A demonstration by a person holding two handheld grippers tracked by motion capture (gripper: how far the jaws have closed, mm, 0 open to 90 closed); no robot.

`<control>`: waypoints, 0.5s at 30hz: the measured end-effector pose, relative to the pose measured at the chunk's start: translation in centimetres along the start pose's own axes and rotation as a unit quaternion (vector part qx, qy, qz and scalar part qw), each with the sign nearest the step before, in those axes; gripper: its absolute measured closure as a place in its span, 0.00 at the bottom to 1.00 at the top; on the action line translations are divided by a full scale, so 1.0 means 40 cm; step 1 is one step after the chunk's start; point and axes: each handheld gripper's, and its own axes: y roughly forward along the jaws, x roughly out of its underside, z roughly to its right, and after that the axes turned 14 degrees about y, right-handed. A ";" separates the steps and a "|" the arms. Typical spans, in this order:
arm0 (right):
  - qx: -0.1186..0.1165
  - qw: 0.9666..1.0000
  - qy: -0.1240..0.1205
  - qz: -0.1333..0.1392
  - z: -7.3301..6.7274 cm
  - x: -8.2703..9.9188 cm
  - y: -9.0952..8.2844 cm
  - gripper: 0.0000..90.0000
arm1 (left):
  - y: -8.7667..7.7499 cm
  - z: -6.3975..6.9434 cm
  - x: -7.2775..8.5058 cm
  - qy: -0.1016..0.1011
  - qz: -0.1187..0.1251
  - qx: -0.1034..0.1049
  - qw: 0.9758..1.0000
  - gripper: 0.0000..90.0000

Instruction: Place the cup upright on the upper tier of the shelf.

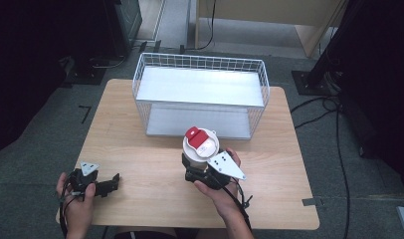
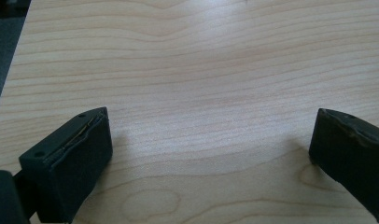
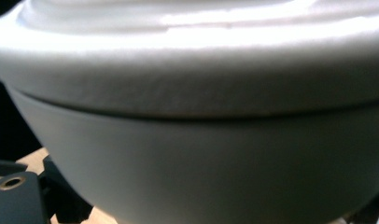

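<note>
White cup (image 1: 200, 147), no legible writing

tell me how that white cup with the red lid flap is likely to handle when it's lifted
The white cup looks rigid, so it probably won't flex in the right tool. Its smooth, rounded wall could slip or twist. Held low with the lid well above the grip, it may tip.

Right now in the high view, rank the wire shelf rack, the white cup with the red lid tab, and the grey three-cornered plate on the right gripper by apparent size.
1. Wire shelf rack, clearly largest.
2. White cup.
3. Grey plate, close to the cup's lid in size and raised nearer the camera, so this last ranking is unsure.
</note>
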 end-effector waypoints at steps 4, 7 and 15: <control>0.003 1.000 0.001 0.009 -0.002 -0.025 0.005 0.09 | 0.000 0.000 0.000 0.000 0.000 0.000 1.000 0.00; 0.004 1.000 0.004 0.013 -0.002 -0.038 0.008 0.09 | 0.000 0.000 0.000 0.000 0.000 0.000 1.000 0.00; 0.007 1.000 0.001 0.023 -0.006 -0.089 0.021 0.09 | 0.000 -0.001 0.000 0.001 -0.001 0.000 1.000 0.00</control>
